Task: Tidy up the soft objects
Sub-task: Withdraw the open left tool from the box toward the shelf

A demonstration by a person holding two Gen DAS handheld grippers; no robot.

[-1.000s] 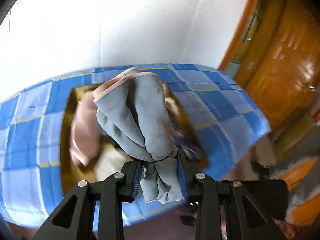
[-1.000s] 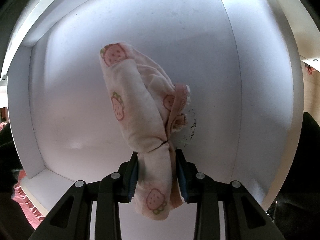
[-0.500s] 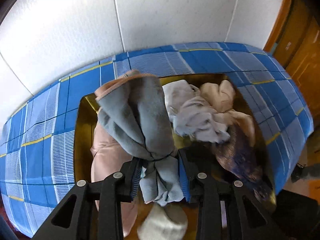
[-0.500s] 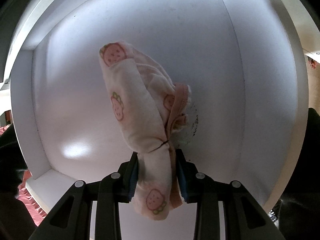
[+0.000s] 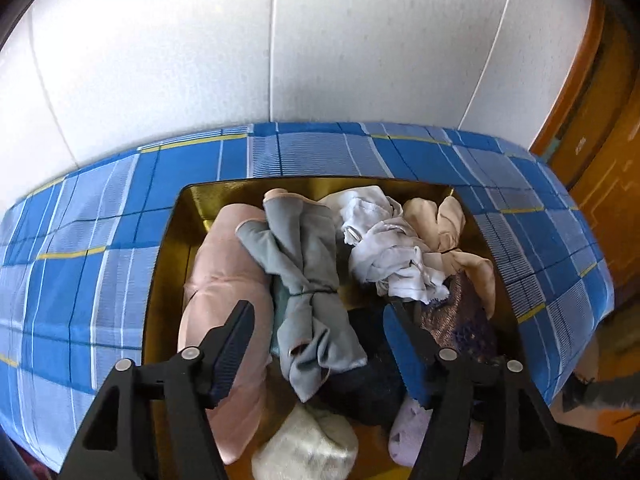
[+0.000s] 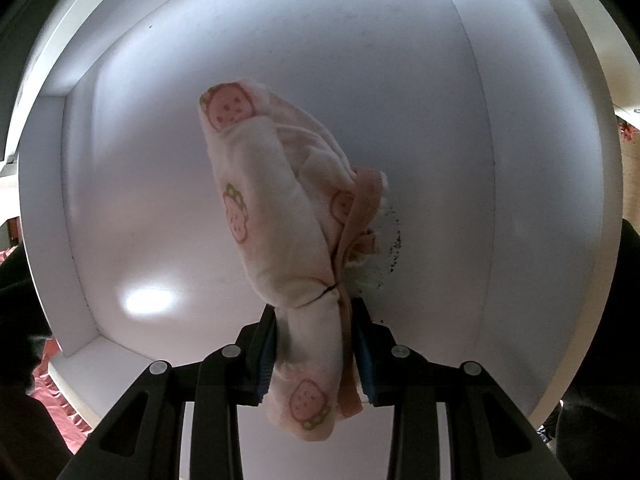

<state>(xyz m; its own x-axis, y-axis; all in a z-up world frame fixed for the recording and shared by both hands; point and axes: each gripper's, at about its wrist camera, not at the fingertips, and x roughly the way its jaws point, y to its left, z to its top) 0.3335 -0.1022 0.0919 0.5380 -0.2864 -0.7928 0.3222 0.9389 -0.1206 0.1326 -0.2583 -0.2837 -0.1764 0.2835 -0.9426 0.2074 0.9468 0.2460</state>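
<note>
The left gripper [image 5: 318,318] hangs above a gold-coloured tray [image 5: 168,248], its jaws having just been opening and now standing wide apart, the pads clear of the grey cloth bundle [image 5: 308,292] that lies between them, tied at its middle with a dark band. A second ago the same bundle was pinched tight in these jaws and held up over the tray's edge; now it rests in the tray, pressed against a pink roll [image 5: 224,300] on the left. Nearest the camera a cream bundle [image 5: 308,446] and a lilac one [image 5: 404,436] crowd the tray's near edge, with dark fabric [image 5: 372,384] beside them. Farther in lie a white crumpled cloth [image 5: 384,240] and a beige bundle [image 5: 444,228], filling the right half to the wall, and only a strip of bare tray floor shows at the far left corner. Around the tray a blue checked cloth [image 5: 100,240] spreads open on every side to a white wall [image 5: 280,40] behind. The right gripper [image 6: 316,344] is clamped, as it was a second ago, on a cream bundle printed with strawberries [image 6: 276,208], held over a white compartment [image 6: 440,120] whose floor lies bare out to its raised walls on the left.
</note>
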